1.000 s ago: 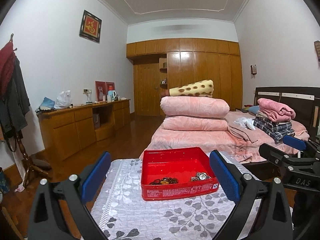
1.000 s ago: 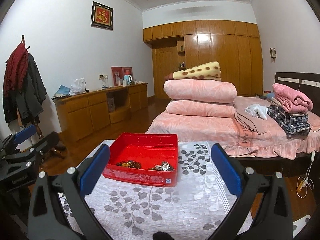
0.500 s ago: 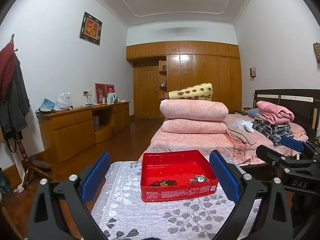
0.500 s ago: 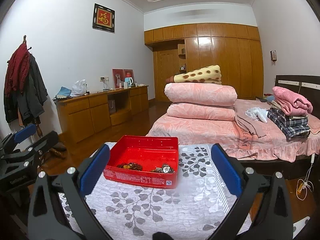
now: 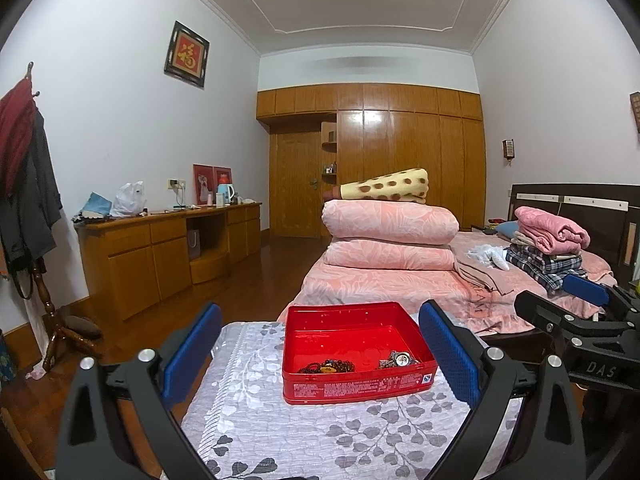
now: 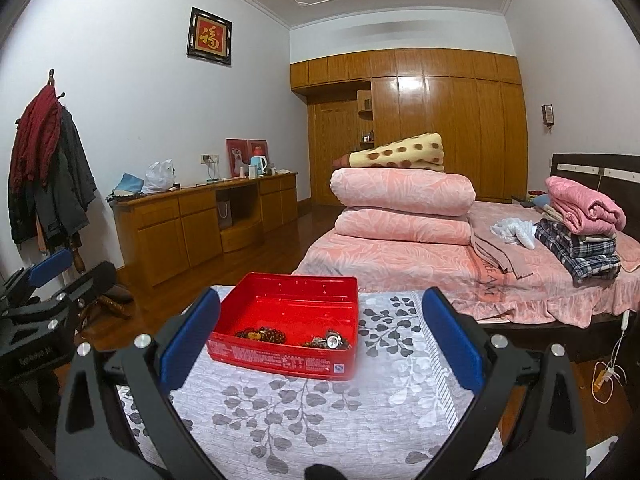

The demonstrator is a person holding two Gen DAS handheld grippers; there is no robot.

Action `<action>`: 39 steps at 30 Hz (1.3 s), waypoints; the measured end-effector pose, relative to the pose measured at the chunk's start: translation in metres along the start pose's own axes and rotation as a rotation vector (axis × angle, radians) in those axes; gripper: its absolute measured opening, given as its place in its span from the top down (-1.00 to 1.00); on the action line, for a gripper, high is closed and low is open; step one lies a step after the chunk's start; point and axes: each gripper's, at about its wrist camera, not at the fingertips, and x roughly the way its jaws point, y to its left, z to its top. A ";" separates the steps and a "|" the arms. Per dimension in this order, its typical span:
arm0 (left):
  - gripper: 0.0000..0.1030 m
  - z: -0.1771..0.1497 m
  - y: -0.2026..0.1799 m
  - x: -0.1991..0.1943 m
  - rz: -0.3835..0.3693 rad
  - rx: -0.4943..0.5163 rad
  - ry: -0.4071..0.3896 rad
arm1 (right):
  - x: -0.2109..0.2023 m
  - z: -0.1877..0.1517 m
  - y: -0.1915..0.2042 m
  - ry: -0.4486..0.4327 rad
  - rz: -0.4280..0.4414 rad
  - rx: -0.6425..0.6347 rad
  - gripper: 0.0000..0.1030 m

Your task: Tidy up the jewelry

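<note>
Sitting on a table draped in a grey leaf-print cloth (image 5: 280, 420), one red tin (image 5: 356, 386) holds two small heaps of jewelry against its near wall: a string of dark beads (image 5: 326, 367) on the left and a watch (image 5: 401, 358) with some tangled metal pieces on the right. Two grippers hang above the near end of the table, short of the tin. One, the left gripper (image 5: 320, 354), has its two blue pads spread wide and grips nothing; the tin shows between them. Likewise, the right gripper (image 6: 320, 338) is spread wide and empty, with the tin ahead and slightly to its left. Behind the table stands one bed (image 6: 400, 264) carrying two folded pink quilts (image 6: 402, 208) and one spotted yellow blanket (image 6: 400, 155) on top.
</note>
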 end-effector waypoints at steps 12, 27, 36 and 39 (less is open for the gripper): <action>-0.88 -0.001 0.000 0.001 -0.001 0.001 0.002 | 0.001 0.005 0.005 -0.004 0.006 -0.012 -0.90; -0.88 -0.002 0.000 0.002 -0.001 0.004 0.002 | 0.001 0.004 0.006 -0.007 0.007 -0.014 -0.90; -0.88 -0.003 -0.001 0.002 -0.001 0.005 0.002 | 0.000 0.003 0.006 -0.005 0.007 -0.015 -0.90; -0.88 -0.003 -0.001 0.003 -0.001 0.005 0.002 | 0.001 0.003 0.006 -0.005 0.009 -0.014 -0.90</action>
